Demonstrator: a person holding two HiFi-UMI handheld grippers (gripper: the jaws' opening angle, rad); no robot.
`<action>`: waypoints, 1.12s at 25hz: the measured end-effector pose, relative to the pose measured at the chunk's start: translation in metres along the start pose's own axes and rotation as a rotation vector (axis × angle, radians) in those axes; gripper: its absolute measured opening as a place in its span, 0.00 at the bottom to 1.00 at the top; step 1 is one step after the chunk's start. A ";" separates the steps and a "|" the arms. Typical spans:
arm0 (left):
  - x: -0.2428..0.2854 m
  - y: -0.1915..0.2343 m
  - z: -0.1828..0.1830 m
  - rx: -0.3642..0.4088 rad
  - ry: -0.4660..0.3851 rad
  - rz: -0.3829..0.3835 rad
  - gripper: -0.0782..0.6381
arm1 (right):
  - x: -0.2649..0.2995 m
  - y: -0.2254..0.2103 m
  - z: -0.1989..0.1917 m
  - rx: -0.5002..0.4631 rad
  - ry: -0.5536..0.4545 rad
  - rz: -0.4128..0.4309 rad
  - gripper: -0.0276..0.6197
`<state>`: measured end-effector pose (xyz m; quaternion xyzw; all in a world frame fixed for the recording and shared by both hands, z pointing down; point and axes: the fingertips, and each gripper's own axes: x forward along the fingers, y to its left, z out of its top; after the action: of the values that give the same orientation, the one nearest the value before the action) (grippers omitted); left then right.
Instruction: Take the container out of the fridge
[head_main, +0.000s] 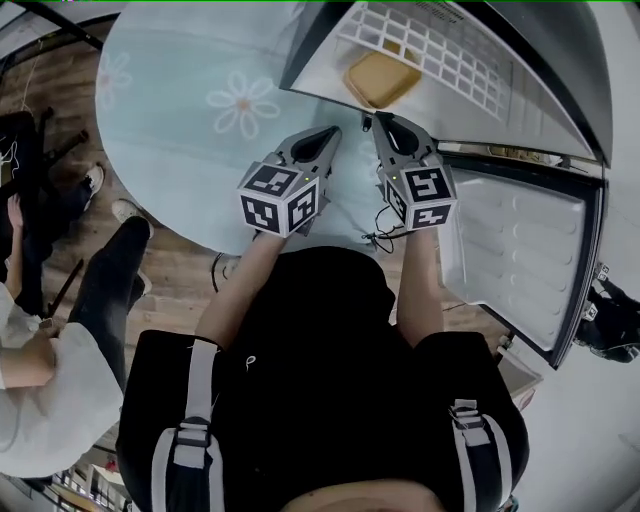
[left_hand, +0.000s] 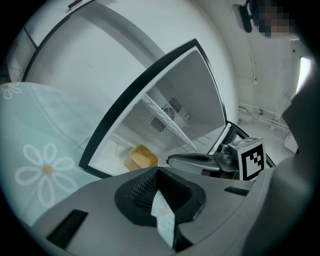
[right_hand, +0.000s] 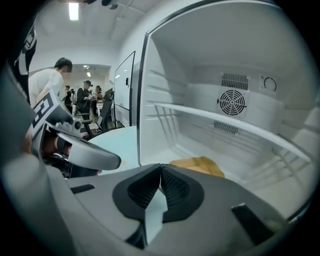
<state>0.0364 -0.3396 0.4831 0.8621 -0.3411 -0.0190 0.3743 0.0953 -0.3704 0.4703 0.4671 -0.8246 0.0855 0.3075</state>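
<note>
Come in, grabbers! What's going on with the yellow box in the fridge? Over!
Left gripper and right gripper shut, empty. Yellow container inside fridge, untouched. Door open; wire shelf above container.

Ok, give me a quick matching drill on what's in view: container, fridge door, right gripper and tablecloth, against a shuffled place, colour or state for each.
Things:
1. container
2. fridge door
3. right gripper
4. tablecloth

Descriptions:
A. swung wide open
B. yellow, on the floor of the fridge, under the wire shelf
C. pale, with a flower print
D. jaws together, nothing between them

Pairs: 1-B, 2-A, 3-D, 4-C
</note>
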 end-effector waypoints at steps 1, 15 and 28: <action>0.002 0.003 0.001 -0.003 0.001 0.002 0.11 | 0.006 -0.003 -0.001 -0.018 0.015 -0.001 0.05; 0.021 0.028 -0.018 -0.001 0.095 0.036 0.11 | 0.079 -0.023 -0.030 -0.357 0.285 -0.040 0.22; 0.014 0.024 -0.013 0.003 0.076 0.041 0.11 | 0.104 -0.023 -0.039 -0.299 0.306 -0.080 0.08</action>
<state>0.0368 -0.3515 0.5114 0.8556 -0.3442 0.0218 0.3859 0.0916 -0.4410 0.5592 0.4302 -0.7526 0.0200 0.4981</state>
